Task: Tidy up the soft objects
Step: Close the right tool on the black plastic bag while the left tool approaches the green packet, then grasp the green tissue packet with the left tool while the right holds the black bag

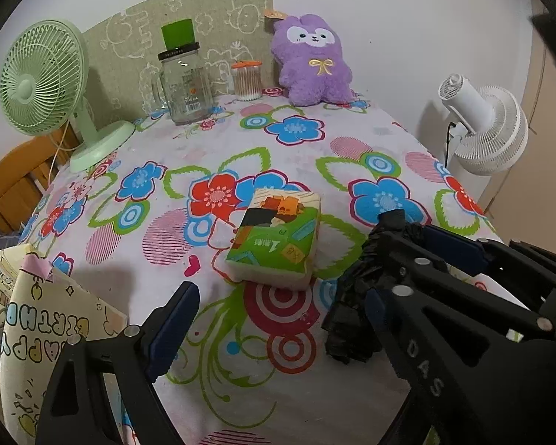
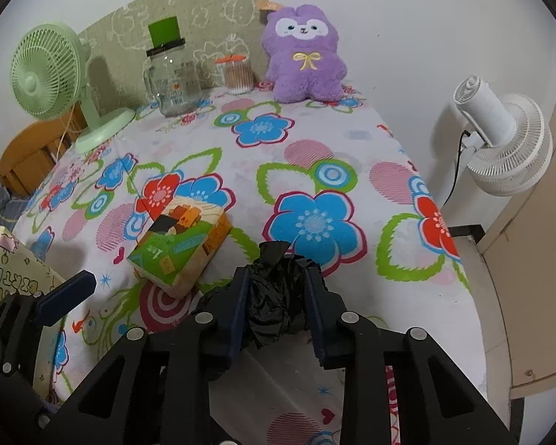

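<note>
Here right gripper (image 2: 278, 296) jaws clamped on black bag (image 2: 274, 293); left gripper (image 1: 278, 319) jaws apart; gift bag (image 1: 37, 319) reads "BIRTHD".

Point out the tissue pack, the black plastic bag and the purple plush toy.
tissue pack (image 1: 276, 235): left wrist view, its printed top face.
black plastic bag (image 2: 274, 296): right wrist view, crumpled middle between the right gripper's fingers.
purple plush toy (image 2: 304, 59): right wrist view, its belly.
</note>
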